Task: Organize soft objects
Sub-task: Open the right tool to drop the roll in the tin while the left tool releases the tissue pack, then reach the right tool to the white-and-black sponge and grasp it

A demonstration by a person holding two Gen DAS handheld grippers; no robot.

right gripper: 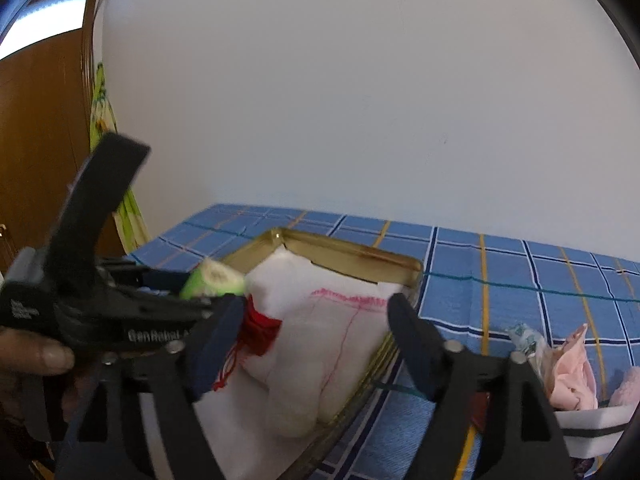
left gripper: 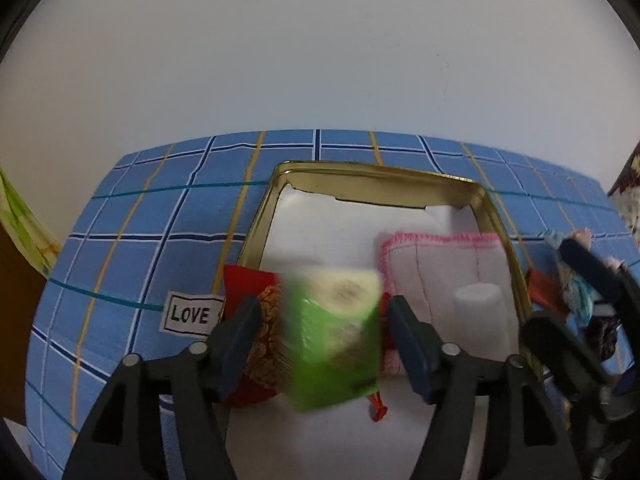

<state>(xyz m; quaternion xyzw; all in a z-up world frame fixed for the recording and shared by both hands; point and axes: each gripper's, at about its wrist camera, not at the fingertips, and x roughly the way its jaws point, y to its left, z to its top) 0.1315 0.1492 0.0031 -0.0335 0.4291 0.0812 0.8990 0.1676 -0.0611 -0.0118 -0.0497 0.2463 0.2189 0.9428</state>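
Observation:
A gold metal tin (left gripper: 380, 178) lined with white cloth stands on the blue checked tablecloth (left gripper: 132, 248). In it lie a pink-edged white cloth (left gripper: 440, 260), a white roll (left gripper: 478, 300) and a red and gold pouch (left gripper: 264, 340). A green tissue pack (left gripper: 334, 336), blurred, sits between the fingers of my left gripper (left gripper: 320, 344), whose jaws are wide and not touching it. My right gripper (right gripper: 316, 332) is open and empty above the tin's (right gripper: 360, 258) right rim. The green pack (right gripper: 212, 280) and left gripper show at its left.
A white tray (right gripper: 592, 420) with pink soft items (right gripper: 572, 376) sits at the right. Small fabric items (left gripper: 572, 280) lie right of the tin. A white wall is behind; a wooden door (right gripper: 36, 128) and a green cloth (right gripper: 100, 120) are at the left.

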